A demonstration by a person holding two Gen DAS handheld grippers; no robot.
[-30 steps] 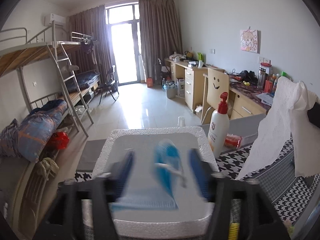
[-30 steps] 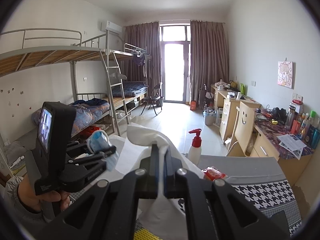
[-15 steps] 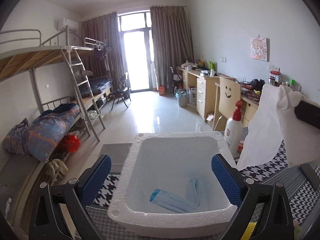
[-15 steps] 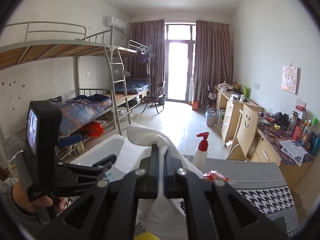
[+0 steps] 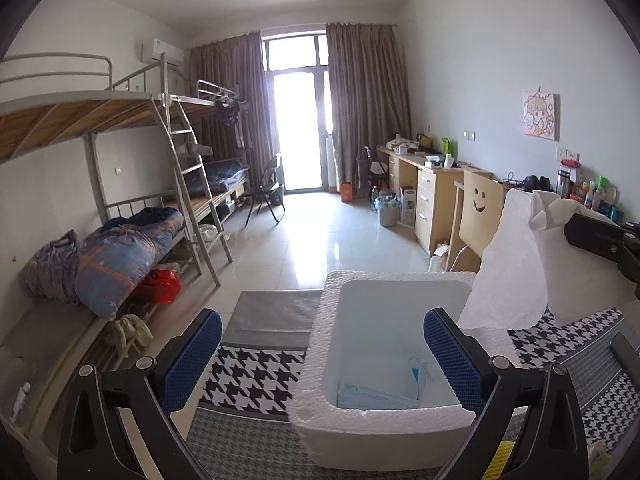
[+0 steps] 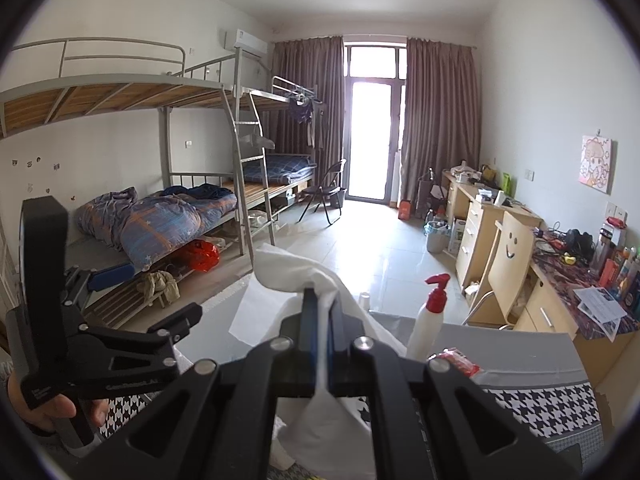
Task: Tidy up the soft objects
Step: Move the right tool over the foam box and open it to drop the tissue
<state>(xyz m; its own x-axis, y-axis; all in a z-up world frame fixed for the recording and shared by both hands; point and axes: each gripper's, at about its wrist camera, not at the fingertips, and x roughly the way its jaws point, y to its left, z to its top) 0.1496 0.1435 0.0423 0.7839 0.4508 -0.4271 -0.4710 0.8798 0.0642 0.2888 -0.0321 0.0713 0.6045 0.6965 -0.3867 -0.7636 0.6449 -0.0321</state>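
Observation:
My left gripper is open wide, its blue pads on either side of the near left corner of a white foam box, with nothing between them. A blue face mask lies flat on the box's floor. My right gripper is shut on a white tissue sheet, which drapes over and below the fingers. In the left wrist view that tissue sheet hangs over the box's right rim. The left gripper shows at the left of the right wrist view, held by a hand.
The box sits on a table with a houndstooth cloth. A white pump bottle with a red top and a red packet stand behind the box. A smiley-face chair, desks and bunk beds fill the room beyond.
The left gripper opened and let the blue mask drop into the foam box, then drew back and to the left. The right gripper carried the tissue sheet closer to the box.

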